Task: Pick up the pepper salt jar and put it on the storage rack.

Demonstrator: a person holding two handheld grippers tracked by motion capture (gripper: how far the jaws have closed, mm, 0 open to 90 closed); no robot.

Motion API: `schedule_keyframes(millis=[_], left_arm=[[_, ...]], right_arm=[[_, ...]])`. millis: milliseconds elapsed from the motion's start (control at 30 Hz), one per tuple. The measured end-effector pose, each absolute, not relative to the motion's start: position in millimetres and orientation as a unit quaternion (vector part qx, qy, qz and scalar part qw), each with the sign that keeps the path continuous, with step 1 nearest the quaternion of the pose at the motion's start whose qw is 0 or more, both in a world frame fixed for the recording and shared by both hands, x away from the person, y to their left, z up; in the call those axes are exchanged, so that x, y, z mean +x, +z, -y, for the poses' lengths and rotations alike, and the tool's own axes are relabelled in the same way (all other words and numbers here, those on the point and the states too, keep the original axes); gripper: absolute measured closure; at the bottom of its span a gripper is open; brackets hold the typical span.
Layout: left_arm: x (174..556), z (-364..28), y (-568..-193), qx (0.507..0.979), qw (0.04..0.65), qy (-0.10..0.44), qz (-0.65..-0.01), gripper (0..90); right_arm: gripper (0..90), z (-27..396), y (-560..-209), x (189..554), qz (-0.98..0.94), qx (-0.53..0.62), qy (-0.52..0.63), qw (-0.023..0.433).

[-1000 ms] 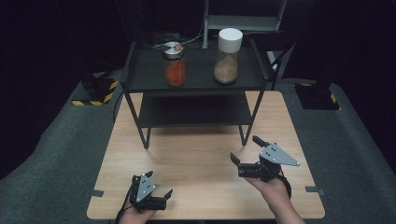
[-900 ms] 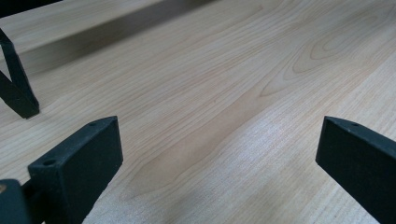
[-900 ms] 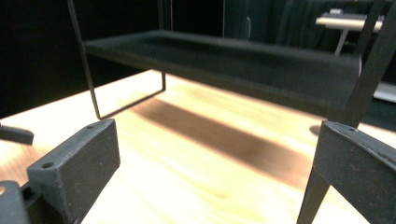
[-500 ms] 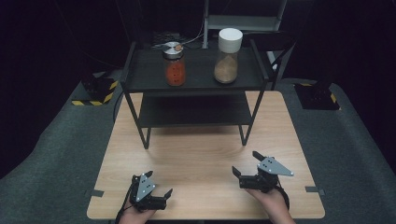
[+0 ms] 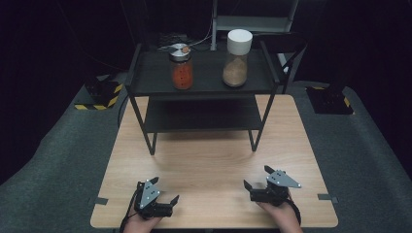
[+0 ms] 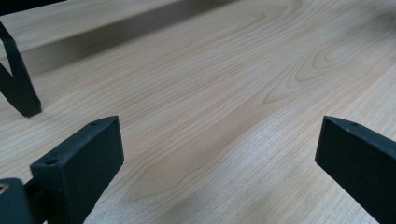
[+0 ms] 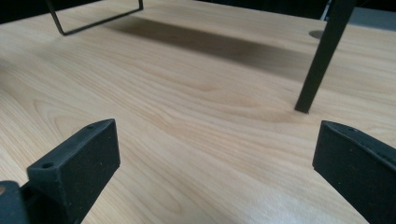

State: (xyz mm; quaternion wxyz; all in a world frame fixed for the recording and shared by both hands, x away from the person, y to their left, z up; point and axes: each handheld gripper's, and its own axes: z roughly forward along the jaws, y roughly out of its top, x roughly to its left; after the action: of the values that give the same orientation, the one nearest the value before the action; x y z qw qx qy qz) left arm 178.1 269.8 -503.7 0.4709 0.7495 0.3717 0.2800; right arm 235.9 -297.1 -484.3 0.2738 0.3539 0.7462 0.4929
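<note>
**Both grippers low and empty, jars well ahead on the rack**

The glass jar of red-orange contents with a metal lid [image 5: 181,68] and the taller glass jar of brown powder with a white cap [image 5: 237,58] stand apart from each other on the top shelf of the black metal two-tier rack [image 5: 145,82], well ahead of both sets of jaws and higher than them. The left gripper [image 5: 164,206] and right gripper [image 5: 256,185] sit near the front edge of the pale wooden worktop [image 5: 214,160], jaws wide apart with nothing between them. To begin well, I would lift a gripper clear of the rack's front rail, approach one jar level at mid-body, and close below the lid. The risk, as I judge it, is nudging the neighbouring jar or the rack leg [image 7: 322,56].
</note>
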Motion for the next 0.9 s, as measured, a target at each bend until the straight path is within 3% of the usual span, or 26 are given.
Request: schedule_keyframes(millis=[167, 900], left_arm=[[176, -268, -504, 0.752, 0.469, 0.287, -0.365, 1.3], [167, -278, -513, 0.733, 0.494, 0.294, -0.365, 1.3]], right_arm=[[0.5, 295, -487, 231, -0.756, 0.346, 0.47, 0.297], [2.1, 307, -493, 221, -0.749, 0.336, 0.479, 0.309]])
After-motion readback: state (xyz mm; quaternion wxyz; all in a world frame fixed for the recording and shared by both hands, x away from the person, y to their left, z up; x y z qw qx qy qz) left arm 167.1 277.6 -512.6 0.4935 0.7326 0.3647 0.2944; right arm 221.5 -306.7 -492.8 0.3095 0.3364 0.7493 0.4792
